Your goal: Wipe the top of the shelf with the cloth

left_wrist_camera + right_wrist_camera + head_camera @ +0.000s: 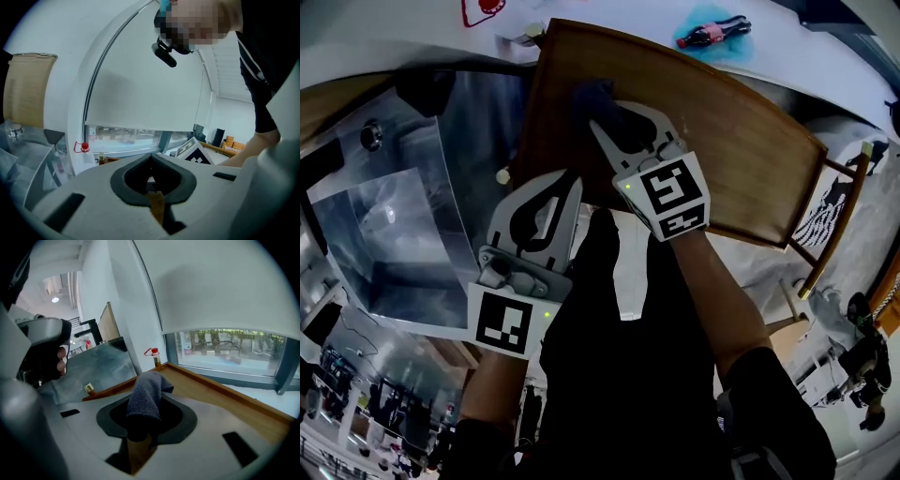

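While the right gripper (pixel 600 127) reaches over the wooden shelf top (pixel 731 141), its two jaws are squeezed tight on a blue-grey cloth (pixel 145 397). The cloth is bunched up. It sticks out past the jaw tips and flops over a bit. In the head view the cloth sits over the left part of the shelf top, close to the raised wooden rim. I cannot tell if the cloth is touching the wood.

The left gripper (pixel 570 183) is just beside the right one, at the near edge of the shelf. Its jaw tips are pressed together and nothing is between them. Both grippers point the same way, away from the person.

A small gold knob (pixel 88 388) stands at one corner of the shelf. A little bottle with a red cap (pixel 153 354) stands past the far corner, by the white wall. A dark drink bottle (pixel 712 33) lies on a blue patch beyond the shelf. To the left of the shelf there is shiny clear plastic sheeting (pixel 394 216). Behind the shelf there is a window (pixel 234 350) with a white blind (pixel 225 282) pulled partway down.
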